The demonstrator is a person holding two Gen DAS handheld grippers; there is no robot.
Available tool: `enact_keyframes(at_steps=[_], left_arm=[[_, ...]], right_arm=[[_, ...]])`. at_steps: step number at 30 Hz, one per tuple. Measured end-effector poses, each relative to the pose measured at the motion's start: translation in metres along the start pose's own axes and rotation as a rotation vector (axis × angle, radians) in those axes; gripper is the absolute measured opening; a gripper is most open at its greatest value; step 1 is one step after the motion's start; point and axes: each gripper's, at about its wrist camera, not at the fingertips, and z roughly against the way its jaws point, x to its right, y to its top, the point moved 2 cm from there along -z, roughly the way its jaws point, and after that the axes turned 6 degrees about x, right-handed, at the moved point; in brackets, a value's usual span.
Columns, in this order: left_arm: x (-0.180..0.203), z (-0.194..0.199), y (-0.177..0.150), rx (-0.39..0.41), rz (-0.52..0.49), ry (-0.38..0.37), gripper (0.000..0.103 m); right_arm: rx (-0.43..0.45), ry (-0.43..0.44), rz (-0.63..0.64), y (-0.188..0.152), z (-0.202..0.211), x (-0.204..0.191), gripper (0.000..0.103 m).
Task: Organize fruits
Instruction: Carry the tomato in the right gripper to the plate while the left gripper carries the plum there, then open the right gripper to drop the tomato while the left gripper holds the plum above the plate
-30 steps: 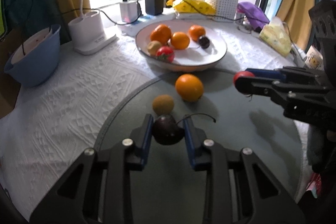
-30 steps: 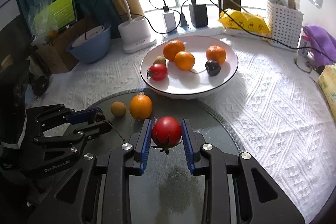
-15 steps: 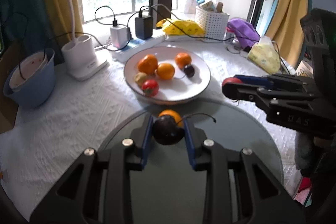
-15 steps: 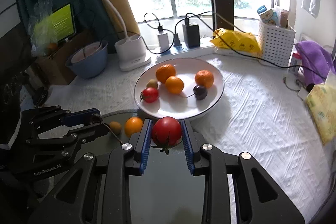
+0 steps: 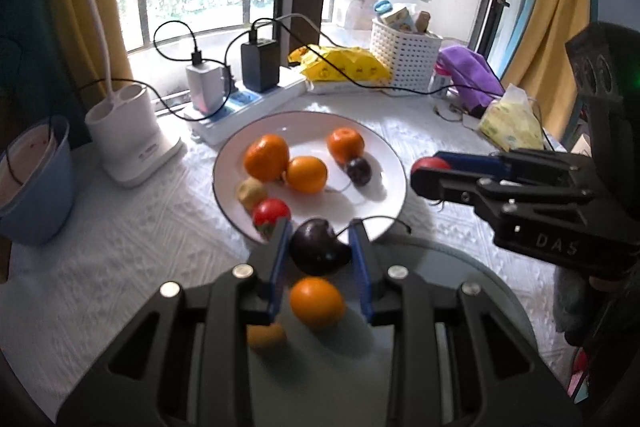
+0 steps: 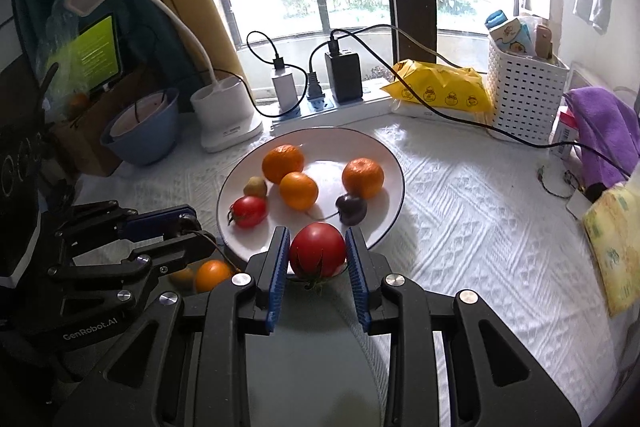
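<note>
**A:** Left wrist view first: your left gripper [image 5: 319, 251] is pinching a dark plum [image 5: 316, 247] between its blue pads, with a thin stem curling off to the right. You hold it in the air at the near rim of the white plate [image 5: 384, 151].

**B:** And my other hand?

**A:** Your right gripper [image 6: 317, 254] is clamped on a red tomato [image 6: 317, 249], its green stalk end hanging down. It also sits at the plate's near edge, seen from the right wrist view. In the left view that gripper comes in from the right, with the tomato just showing at its tip.

**B:** What is on the plate?

**A:** Three oranges [image 5: 266, 157], a small brownish fruit [image 5: 251, 191] at the left, a second tomato [image 5: 271, 211] near it and a second plum [image 5: 358, 170] further right.

**B:** Anything off the plate?

**A:** Below your left gripper, on the round grey mat [image 5: 472, 291], lie one more orange [image 5: 317, 301] and a blurred yellowish fruit [image 5: 266, 337] just left of it.

**B:** And beyond?

**A:** The white textured cloth [image 6: 472, 211] covers the table. Far left stand a blue bowl [image 6: 144, 131] and a white lamp [image 6: 224, 115]; behind the plate a power strip [image 6: 328, 111] with chargers; far right a yellow packet [image 6: 440, 87], a white basket [image 6: 524, 87] and a purple cloth [image 6: 604, 131].
</note>
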Motion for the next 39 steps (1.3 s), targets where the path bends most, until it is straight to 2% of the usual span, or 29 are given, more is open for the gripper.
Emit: enact_keyframes(at_steps=[14, 21, 27, 39], left_arm=[[-0.025, -0.047, 0.017, -0.016, 0.045, 0.0, 0.03], [-0.047, -0.062, 0.023, -0.007, 0.101, 0.034, 0.03], [-0.059, -0.072, 0.028, -0.004, 0.111, 0.042, 0.03], [-0.053, -0.065, 0.027, 0.0, 0.11, 0.031, 0.03]], right_arm=[[-0.019, 0.013, -0.001, 0.021, -0.054, 0.009, 0.031], [0.02, 0.025, -0.005, 0.031, -0.076, 0.009, 0.031], [0.018, 0.032, 0.0, 0.035, -0.094, 0.007, 0.031], [0.033, 0.006, 0.003, 0.037, -0.093, 0.007, 0.031]])
